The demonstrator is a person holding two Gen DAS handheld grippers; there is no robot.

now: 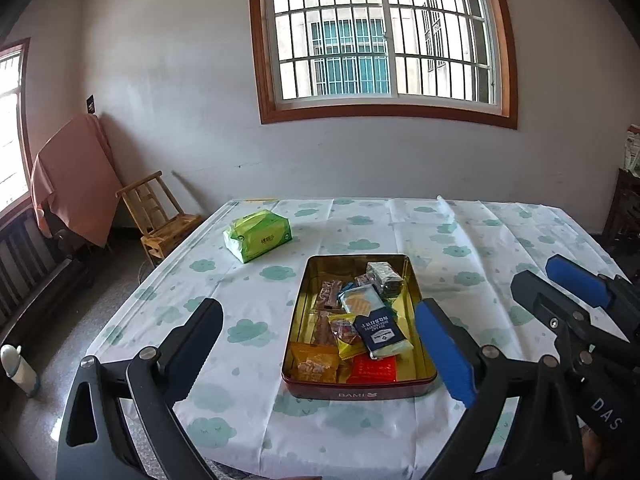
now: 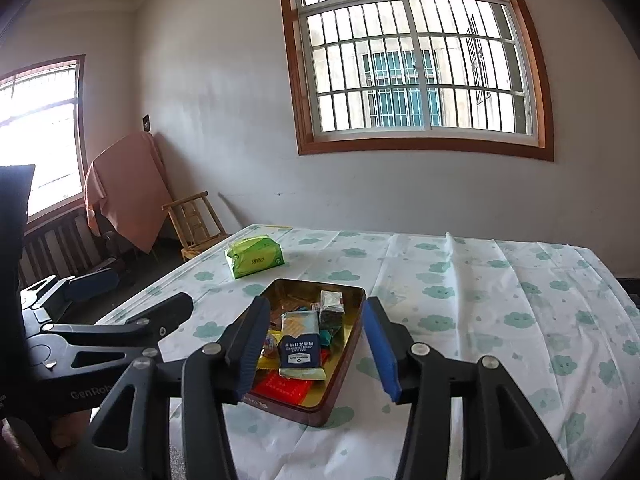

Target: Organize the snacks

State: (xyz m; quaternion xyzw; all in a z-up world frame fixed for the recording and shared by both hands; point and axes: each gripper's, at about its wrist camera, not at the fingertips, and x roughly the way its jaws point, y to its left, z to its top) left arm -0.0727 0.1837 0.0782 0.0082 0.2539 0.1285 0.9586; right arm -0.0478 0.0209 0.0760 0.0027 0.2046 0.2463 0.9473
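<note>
Left gripper (image 1: 320, 344) is showing a matte black linkage frame with triangular cut-outs in its arms, round silver pivot screws at the joints, and a blue ribbed pad on one finger (image 1: 444, 354). Right gripper (image 2: 316, 350) is showing the same black build, silver screws, and blue ribbed pads on both fingers. White lettering is reading "DAS" on the right body and "GenRob", cut off, on the left.
</note>
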